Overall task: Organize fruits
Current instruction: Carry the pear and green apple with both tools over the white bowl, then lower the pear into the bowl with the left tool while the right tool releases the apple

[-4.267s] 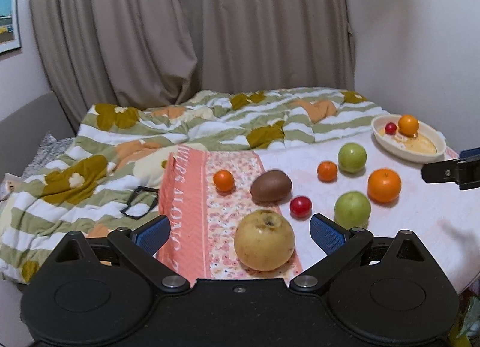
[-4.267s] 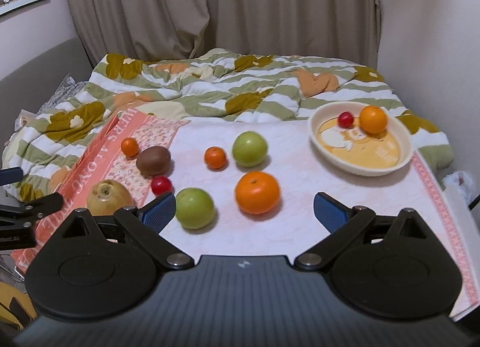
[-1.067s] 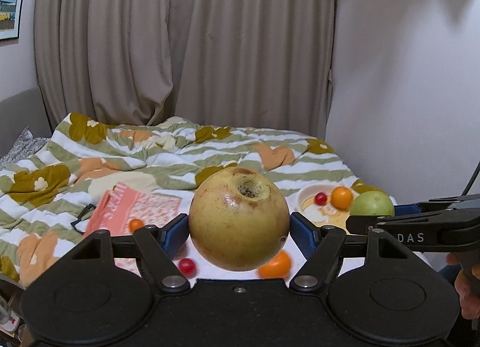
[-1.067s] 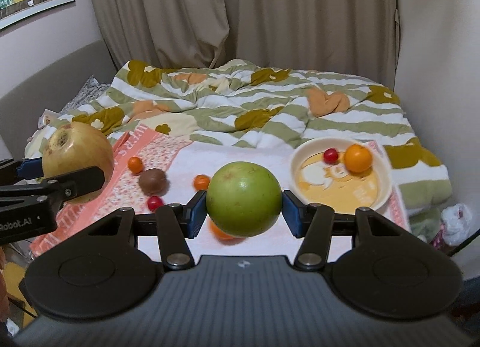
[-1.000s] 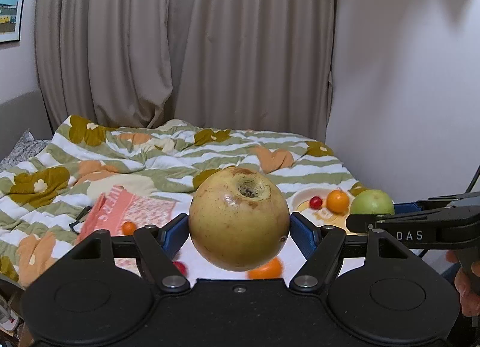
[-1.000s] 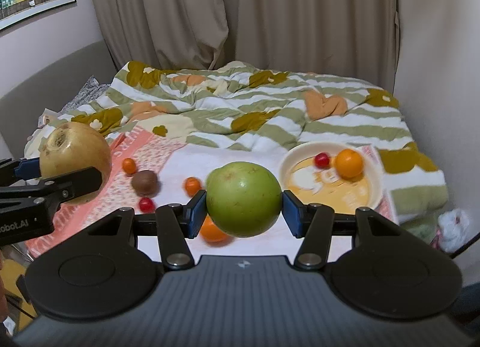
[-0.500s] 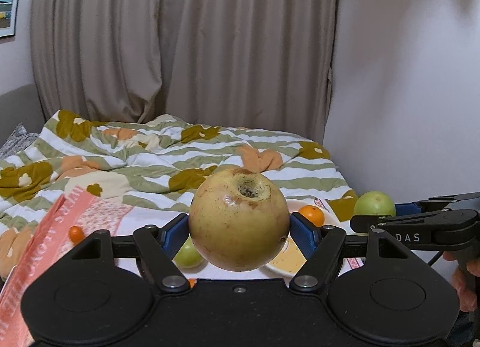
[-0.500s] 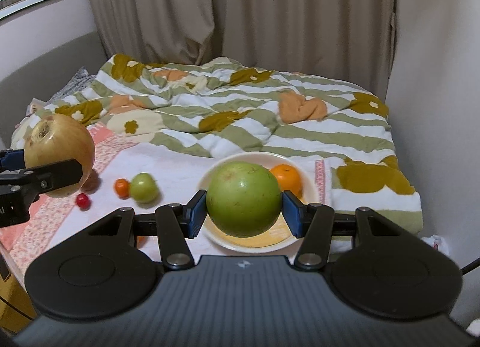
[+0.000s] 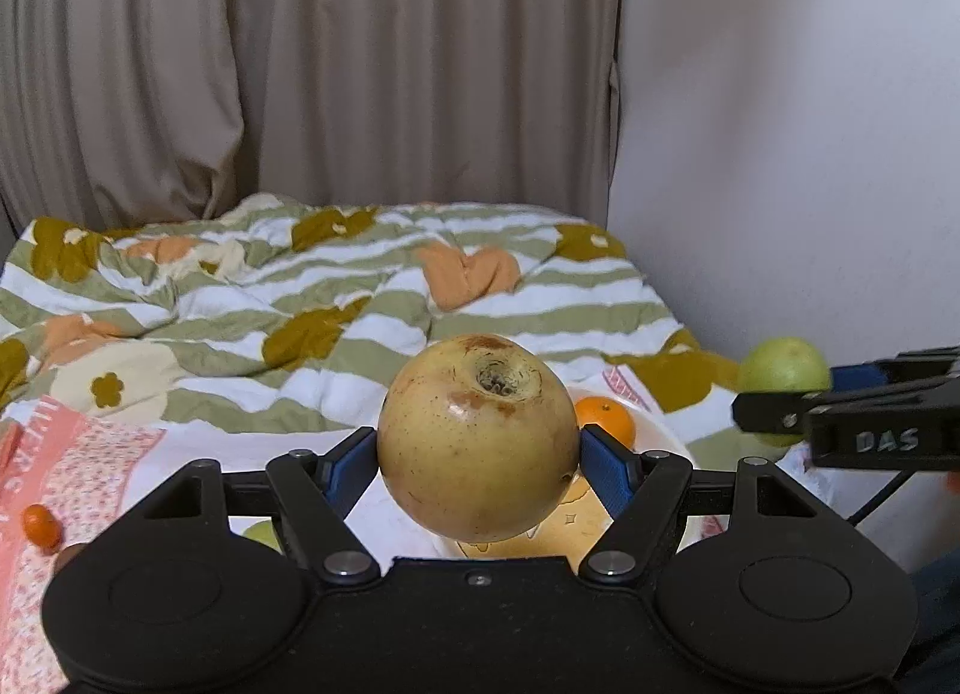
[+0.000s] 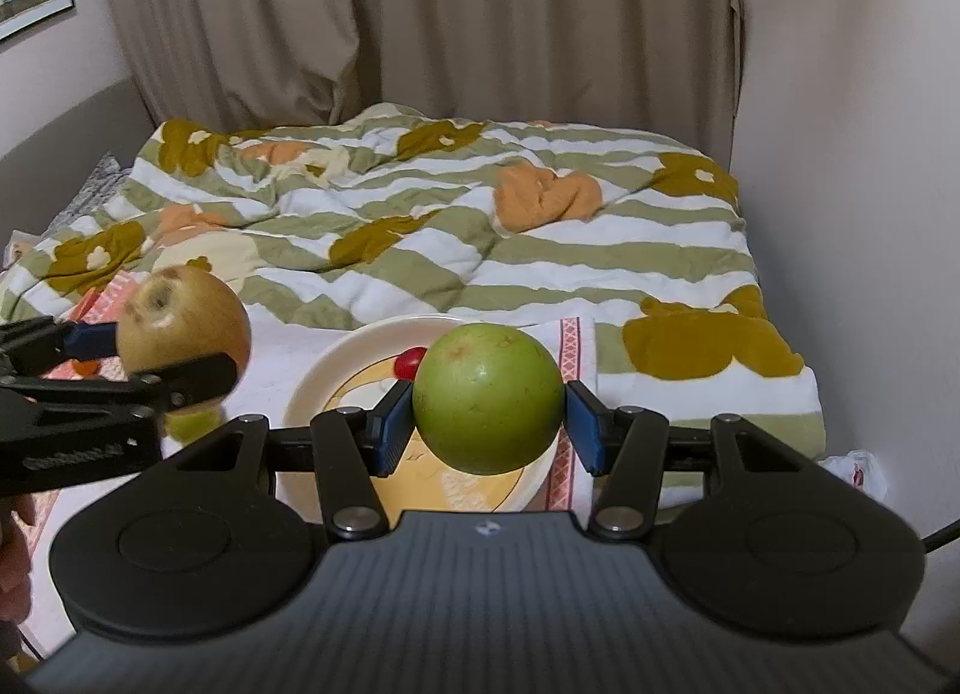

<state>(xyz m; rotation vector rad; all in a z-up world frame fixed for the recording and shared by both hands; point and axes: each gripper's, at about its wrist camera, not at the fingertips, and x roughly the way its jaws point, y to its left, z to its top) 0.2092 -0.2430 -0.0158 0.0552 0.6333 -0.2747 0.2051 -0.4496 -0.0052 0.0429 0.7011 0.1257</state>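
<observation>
Carrying two fruits above bowl [image 10: 312,376]: left claw [image 9: 477,457] clamps yellow pear [image 9: 477,436], right claw [image 10: 487,415] clamps green apple [image 10: 487,397]. Orange [image 9: 606,421], cherry tomato [image 10: 410,361] already in bowl; small fruits left on counter [image 9: 384,508].

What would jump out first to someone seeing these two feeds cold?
Each pair of tongs grips a big fruit in mid-air: the left tongs hold a blemished yellow pear, the right tongs a green apple. Both hang above the cream bowl at the table's far right, which already holds a small orange and a red cherry tomato. Behind lies a striped, flowered quilt.
</observation>
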